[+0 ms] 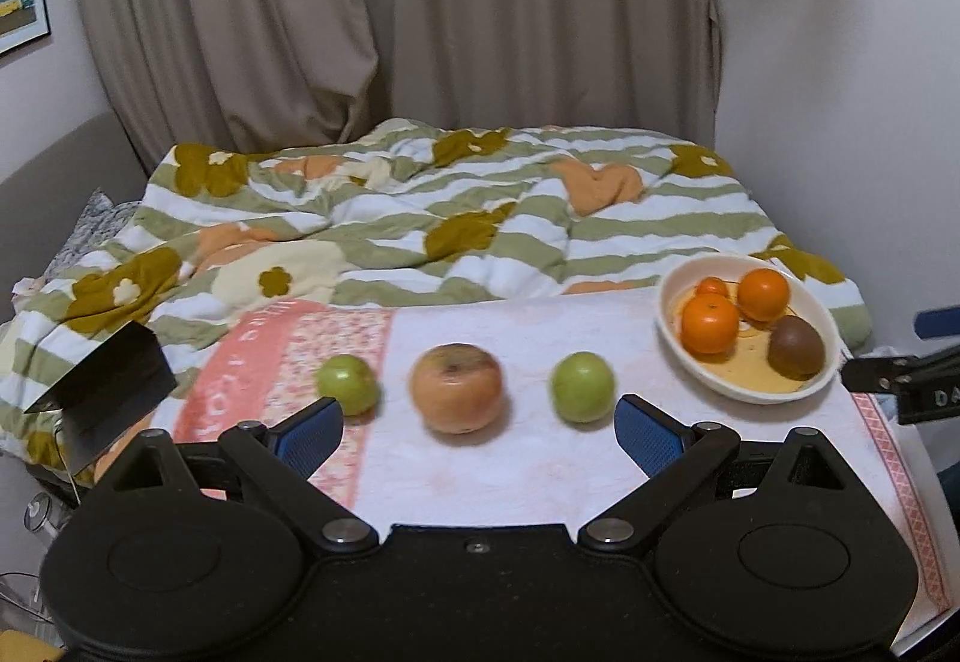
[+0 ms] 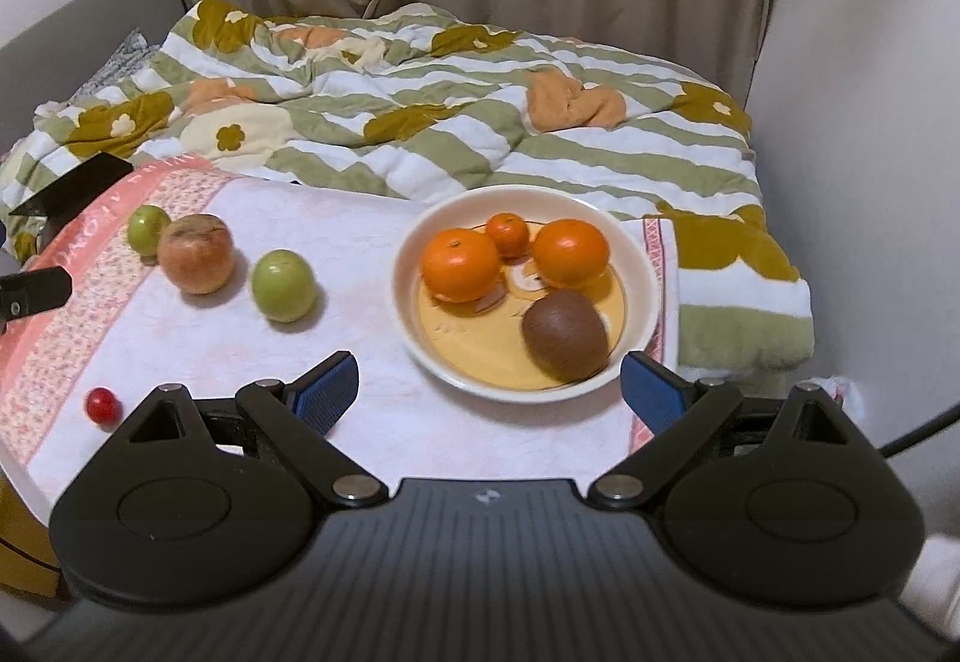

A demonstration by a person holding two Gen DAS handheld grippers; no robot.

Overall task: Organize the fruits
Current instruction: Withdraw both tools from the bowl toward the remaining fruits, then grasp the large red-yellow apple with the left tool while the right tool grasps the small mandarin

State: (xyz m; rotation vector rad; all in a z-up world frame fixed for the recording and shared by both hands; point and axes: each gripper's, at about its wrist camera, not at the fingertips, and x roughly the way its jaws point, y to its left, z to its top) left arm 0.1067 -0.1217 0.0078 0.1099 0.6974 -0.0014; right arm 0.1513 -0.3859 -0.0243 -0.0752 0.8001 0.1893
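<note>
On the pink-and-white towel lie a small green fruit (image 1: 348, 383), a reddish-brown apple (image 1: 456, 387) and a second green fruit (image 1: 582, 386). My left gripper (image 1: 477, 431) hangs open just short of the apple, holding nothing. At the right stands a cream bowl (image 2: 648, 266) with two oranges (image 2: 461, 263), a small mandarin (image 2: 507, 233) and a brown kiwi (image 2: 565, 335). My right gripper (image 2: 489, 386) is open in front of the bowl's near rim. A small red tomato (image 2: 102, 405) rests near the towel's left front corner.
The towel (image 2: 372, 422) covers a low table in front of a bed with a striped floral duvet (image 1: 456, 218). A dark folded card (image 1: 114, 380) stands at the table's left edge. Beige curtains hang behind the bed.
</note>
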